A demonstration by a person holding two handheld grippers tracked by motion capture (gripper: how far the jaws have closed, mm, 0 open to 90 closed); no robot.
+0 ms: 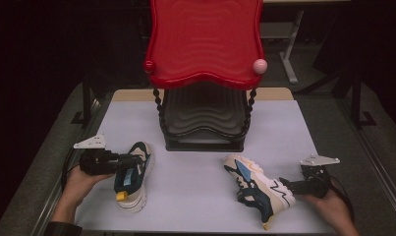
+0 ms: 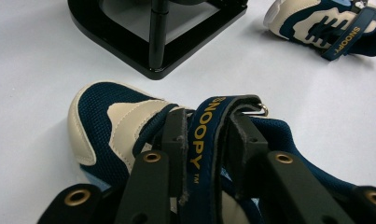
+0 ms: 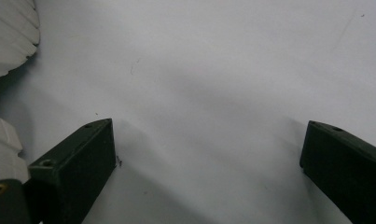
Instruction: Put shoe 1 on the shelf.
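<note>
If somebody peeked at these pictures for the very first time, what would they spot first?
Probably the big shiny red tray at the top of the two-tier stand at the back of the table. Next, the two navy and cream sneakers in front: the left sneaker has its strap pinched in the left hand-held gripper, while the right sneaker lies tipped beside the open right hand-held gripper.

Two navy-cream shoes (image 1: 134,176) (image 1: 257,187) apart on table.
</note>
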